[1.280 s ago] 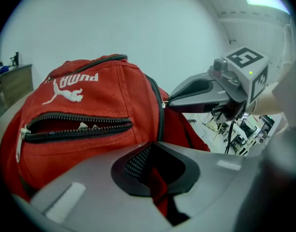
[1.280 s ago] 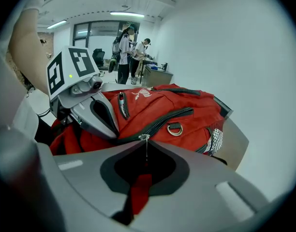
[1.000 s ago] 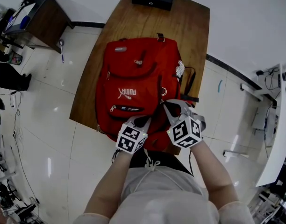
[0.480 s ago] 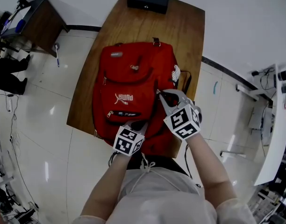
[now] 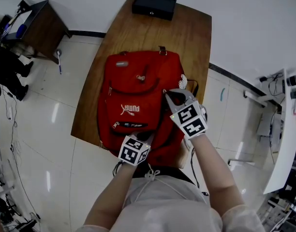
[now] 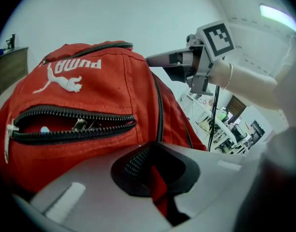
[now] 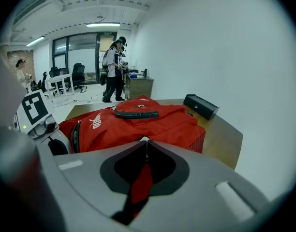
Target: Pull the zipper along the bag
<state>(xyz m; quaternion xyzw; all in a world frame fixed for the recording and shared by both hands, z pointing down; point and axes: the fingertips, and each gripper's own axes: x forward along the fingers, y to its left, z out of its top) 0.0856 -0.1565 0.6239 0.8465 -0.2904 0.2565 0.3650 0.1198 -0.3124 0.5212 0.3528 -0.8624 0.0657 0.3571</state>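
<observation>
A red backpack [image 5: 138,95] lies flat on the wooden table [image 5: 196,37], logo side up. My right gripper [image 5: 167,94] is at the bag's right side, shut on a red zipper pull [image 7: 142,180] whose small metal end shows at the jaw tips [image 7: 146,140]. At the bag's near edge, my left gripper [image 5: 146,137] is shut on a fold of the red fabric [image 6: 158,190]. In the left gripper view the front pocket zipper [image 6: 70,124] gapes open, a dark zipper track [image 6: 160,105] runs up the bag's side, and the right gripper [image 6: 155,60] hovers above it.
A black box [image 5: 154,6] sits at the table's far end. A dark side desk [image 5: 37,25] stands at the left and white shelving [image 5: 283,129] at the right. In the right gripper view a person [image 7: 114,66] stands far off by office desks.
My right gripper has moved away from me along the bag's right side, still shut on the pull. The left gripper has kept its hold at the near edge.
</observation>
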